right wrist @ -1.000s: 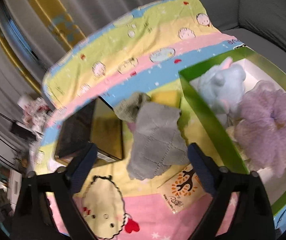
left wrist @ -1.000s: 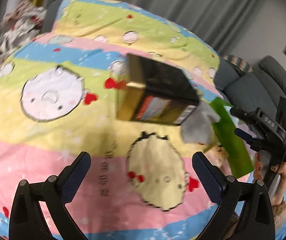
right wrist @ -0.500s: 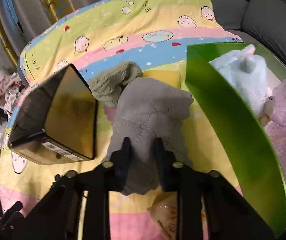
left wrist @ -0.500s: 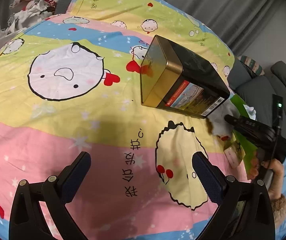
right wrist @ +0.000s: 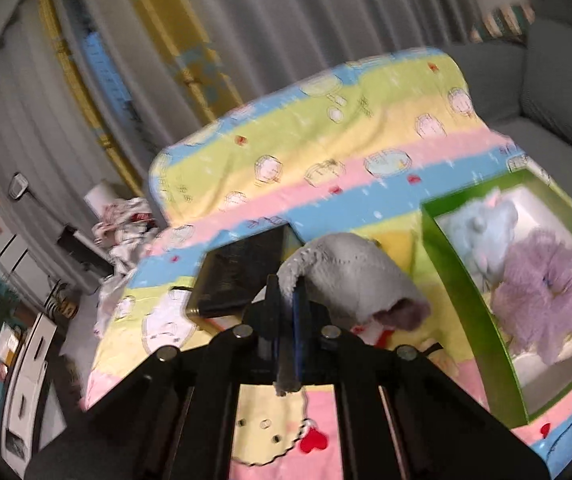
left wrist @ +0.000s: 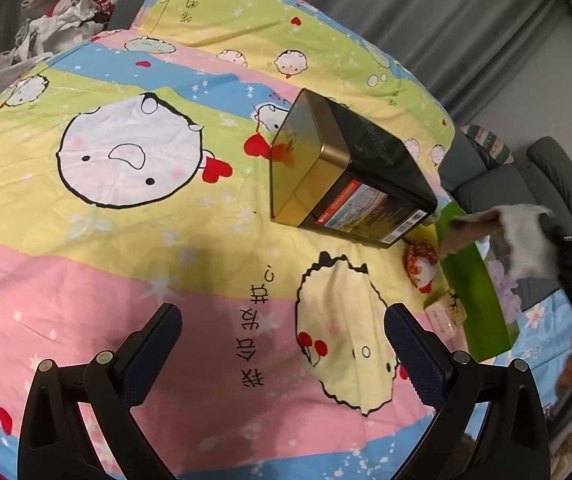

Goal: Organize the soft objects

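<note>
The grey knitted cloth [right wrist: 350, 276] hangs pinched in the right tool [right wrist: 288, 320], whose jaws are pressed together on one edge of it, so the rest droops forward and to the right in a loose fold above the bed. Held by an edge like this, it is clear of the bedding and can probably be swung over the green box [right wrist: 470, 300] just to its right, which looks like the collecting place: a pale blue plush toy [right wrist: 474, 232] and a fluffy lilac piece [right wrist: 546, 296] already lie inside on its white floor. From the left wrist view the same cloth [left wrist: 522, 236] shows raised above the near wall of the box [left wrist: 474, 284].

The left tool [left wrist: 282, 344] hovers over the cartoon-print bedsheet [left wrist: 126, 240] with its jaws spread wide and nothing between them, apparently waiting its turn.

A black and gold tin [left wrist: 350, 176] lies on its side on the sheet near the box. Between tin and box sits a small red and white soft item [left wrist: 420, 264], and a small printed packet [left wrist: 444, 312] lies against the box's wall. These are close to the drop path, and the box's upright green wall is what the dangling cloth could catch on. A heap of laundry [left wrist: 66, 4] sits past the far edge of the bed.
</note>
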